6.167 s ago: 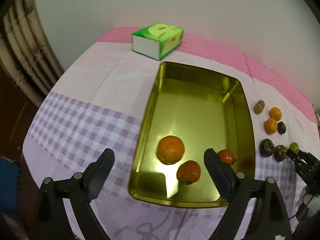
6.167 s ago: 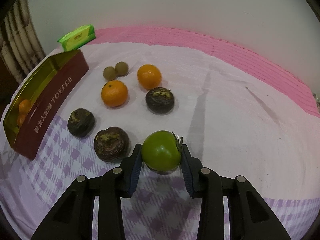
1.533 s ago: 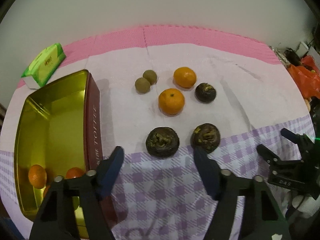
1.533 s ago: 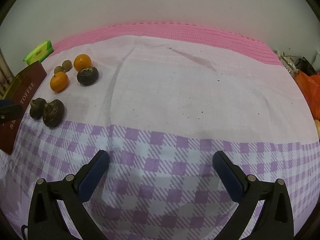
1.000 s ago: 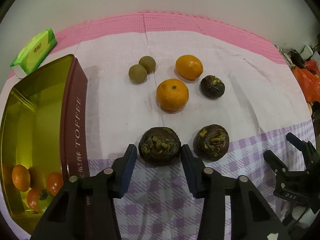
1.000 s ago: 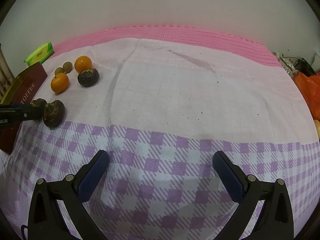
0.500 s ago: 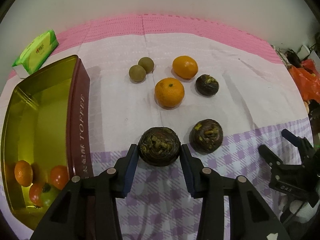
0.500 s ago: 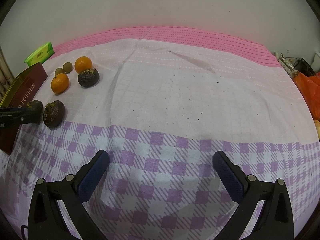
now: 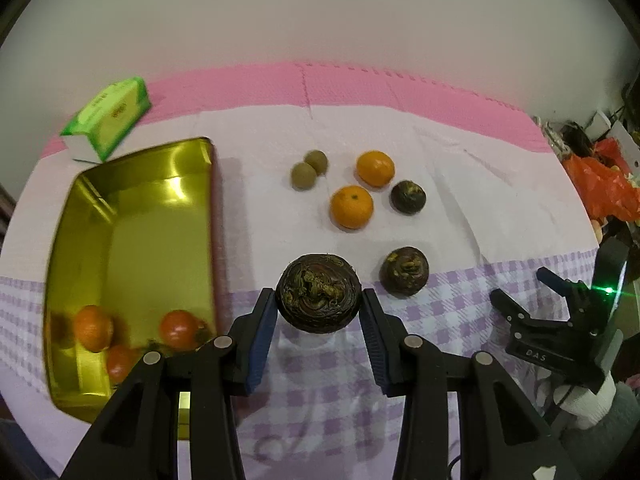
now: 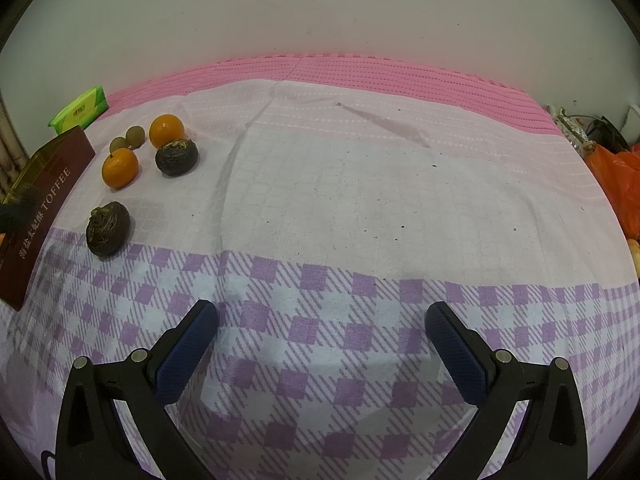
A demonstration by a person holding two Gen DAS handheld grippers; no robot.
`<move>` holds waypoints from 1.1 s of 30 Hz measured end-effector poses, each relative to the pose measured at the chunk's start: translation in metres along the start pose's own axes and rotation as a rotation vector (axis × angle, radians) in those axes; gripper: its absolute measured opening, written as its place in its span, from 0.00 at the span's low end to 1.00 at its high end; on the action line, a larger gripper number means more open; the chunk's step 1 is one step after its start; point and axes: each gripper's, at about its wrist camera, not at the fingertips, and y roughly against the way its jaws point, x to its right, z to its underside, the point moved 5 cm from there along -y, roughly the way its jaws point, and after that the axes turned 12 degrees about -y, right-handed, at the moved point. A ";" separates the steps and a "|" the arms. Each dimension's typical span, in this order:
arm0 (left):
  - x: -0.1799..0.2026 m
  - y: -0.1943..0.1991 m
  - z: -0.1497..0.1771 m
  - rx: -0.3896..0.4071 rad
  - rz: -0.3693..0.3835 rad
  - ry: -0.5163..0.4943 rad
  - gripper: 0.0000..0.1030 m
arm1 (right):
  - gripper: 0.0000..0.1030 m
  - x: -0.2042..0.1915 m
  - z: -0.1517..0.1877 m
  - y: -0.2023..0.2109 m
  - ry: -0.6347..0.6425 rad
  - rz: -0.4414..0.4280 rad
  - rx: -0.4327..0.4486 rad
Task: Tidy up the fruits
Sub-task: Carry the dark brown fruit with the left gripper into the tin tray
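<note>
Ridged blue pads of left tool (image 9: 319, 316) clamp rough dark round fruit (image 9: 319, 298); right tool (image 10: 321, 326) gapes wide, empty.

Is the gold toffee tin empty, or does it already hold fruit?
It holds fruit. The left wrist view shows the tin lidless, with an orange and two red fruits at its near end; the rest is bare.

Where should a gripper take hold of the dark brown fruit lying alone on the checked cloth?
Across its widest middle, coming down from above. The dark brown fruit is squat and round with a rough crown facing up, and clear cloth lies on both sides; the left gripper holds its twin that way.
</note>
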 end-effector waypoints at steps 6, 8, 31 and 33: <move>-0.029 0.015 0.011 -0.002 -0.047 0.026 0.37 | 1.00 0.000 0.001 0.000 -0.001 0.001 0.003; -0.040 0.018 0.016 -0.006 -0.068 0.034 0.37 | 1.00 0.000 0.001 0.000 -0.001 0.001 0.003; -0.144 0.032 0.077 -0.068 -0.183 0.214 0.37 | 1.00 0.000 0.000 0.000 -0.008 0.005 0.013; -0.146 0.031 0.080 -0.075 -0.183 0.225 0.37 | 1.00 0.000 0.000 0.000 -0.008 0.005 0.014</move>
